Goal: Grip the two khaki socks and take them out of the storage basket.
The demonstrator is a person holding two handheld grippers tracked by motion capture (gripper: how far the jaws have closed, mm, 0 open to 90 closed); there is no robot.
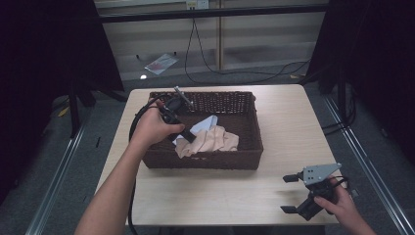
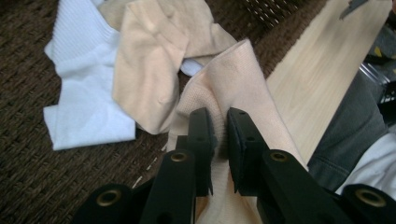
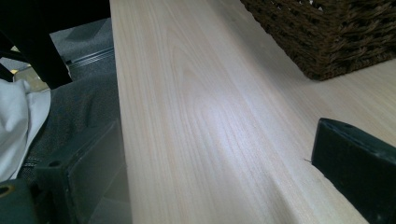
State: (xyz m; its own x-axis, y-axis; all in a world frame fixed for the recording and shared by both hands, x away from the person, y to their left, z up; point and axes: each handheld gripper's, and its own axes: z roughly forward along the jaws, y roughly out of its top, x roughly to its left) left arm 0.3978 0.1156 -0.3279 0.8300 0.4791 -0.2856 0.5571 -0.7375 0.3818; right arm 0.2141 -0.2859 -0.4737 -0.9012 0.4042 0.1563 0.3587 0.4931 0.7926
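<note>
A dark wicker basket (image 1: pixel 247 128) stands on the wooden table (image 1: pixel 288 122). Inside it lie a beige cloth (image 1: pixel 210 140) and a white cloth (image 1: pixel 203 123). My left gripper (image 1: pixel 188 137) reaches down into the basket and is shut on a fold of the beige cloth (image 2: pixel 233 79), which bulges up between its black jaws (image 2: pixel 220 135). The white cloth (image 2: pixel 84 93) lies flat on the basket floor beside it. My right gripper (image 1: pixel 292 193) rests open at the table's near right corner, with bare tabletop (image 3: pixel 210 107) between its jaws.
The basket's near wall (image 3: pixel 327 32) stands a short way from the right gripper. Cables (image 1: pixel 230 71) and a plastic bag (image 1: pixel 160 62) lie on the floor beyond the table. Grey floor and rails flank both sides of the table.
</note>
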